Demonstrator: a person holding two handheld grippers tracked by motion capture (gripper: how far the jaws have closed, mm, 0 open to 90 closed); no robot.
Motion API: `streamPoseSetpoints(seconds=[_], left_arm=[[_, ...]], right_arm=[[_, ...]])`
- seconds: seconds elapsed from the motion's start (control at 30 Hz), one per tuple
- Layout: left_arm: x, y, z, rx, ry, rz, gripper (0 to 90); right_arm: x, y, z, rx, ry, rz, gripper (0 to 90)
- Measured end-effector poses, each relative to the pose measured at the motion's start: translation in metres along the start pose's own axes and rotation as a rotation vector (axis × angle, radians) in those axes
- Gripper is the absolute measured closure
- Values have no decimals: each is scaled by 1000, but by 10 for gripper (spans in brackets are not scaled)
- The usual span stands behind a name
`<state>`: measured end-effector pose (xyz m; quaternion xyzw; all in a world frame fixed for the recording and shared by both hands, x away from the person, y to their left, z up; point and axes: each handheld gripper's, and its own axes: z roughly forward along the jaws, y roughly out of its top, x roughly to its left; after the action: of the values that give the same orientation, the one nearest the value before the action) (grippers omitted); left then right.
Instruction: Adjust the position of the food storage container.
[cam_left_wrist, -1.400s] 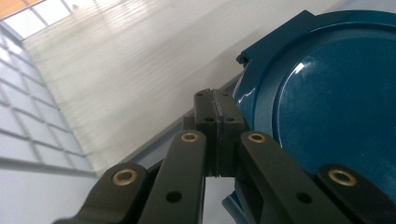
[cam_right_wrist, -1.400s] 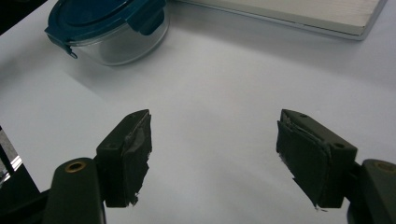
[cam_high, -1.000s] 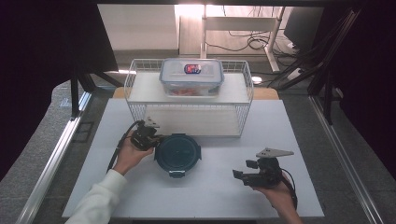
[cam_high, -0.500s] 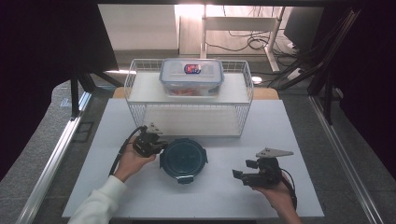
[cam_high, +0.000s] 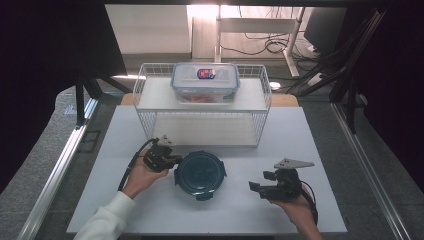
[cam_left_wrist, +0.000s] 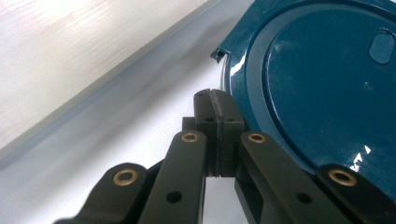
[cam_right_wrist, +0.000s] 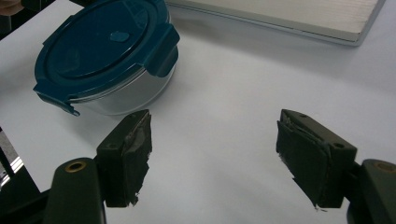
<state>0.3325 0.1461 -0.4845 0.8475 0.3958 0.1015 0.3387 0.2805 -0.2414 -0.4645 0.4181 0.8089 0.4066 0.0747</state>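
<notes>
A round steel container with a dark teal clip-on lid (cam_high: 200, 173) sits on the white table (cam_high: 325, 200) in front of me. My left gripper (cam_high: 175, 161) is shut and empty, its tips against the container's left rim. In the left gripper view the shut jaws (cam_left_wrist: 215, 100) sit just beside the lid (cam_left_wrist: 322, 84), near one lid clasp (cam_left_wrist: 219, 53). My right gripper (cam_high: 257, 181) stands open to the right of the container, apart from it. In the right gripper view its jaws (cam_right_wrist: 215, 154) are spread wide over bare table, with the container (cam_right_wrist: 107, 51) farther off at the upper left.
A white wire rack (cam_high: 150, 120) stands at the back of the table. On its top shelf rests a clear rectangular lidded box (cam_high: 205, 82) with a red and blue label. Metal rails run along both sides of the table.
The left gripper has moved right and slightly toward me, and the round container has slid the same way ahead of it. The right gripper has stayed put.
</notes>
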Motion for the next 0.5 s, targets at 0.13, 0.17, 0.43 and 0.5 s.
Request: streamPoseSetpoints(seconds=[0.13,0.17,0.43,0.5], left_arm=[[-3,-1,0,-1,-10,-6,900],[-4,-1,0,-1,-14,-8,900],[-8,-2,0,-2,-33,-13,900],[-10,-3,0,0,-35,-8,900]], right_arm=[[-1,0,0,1,0,2,262],[-1,0,0,1,0,2,263],[0,0,1,4,1,2,262],[0,0,1,4,0,3,262]])
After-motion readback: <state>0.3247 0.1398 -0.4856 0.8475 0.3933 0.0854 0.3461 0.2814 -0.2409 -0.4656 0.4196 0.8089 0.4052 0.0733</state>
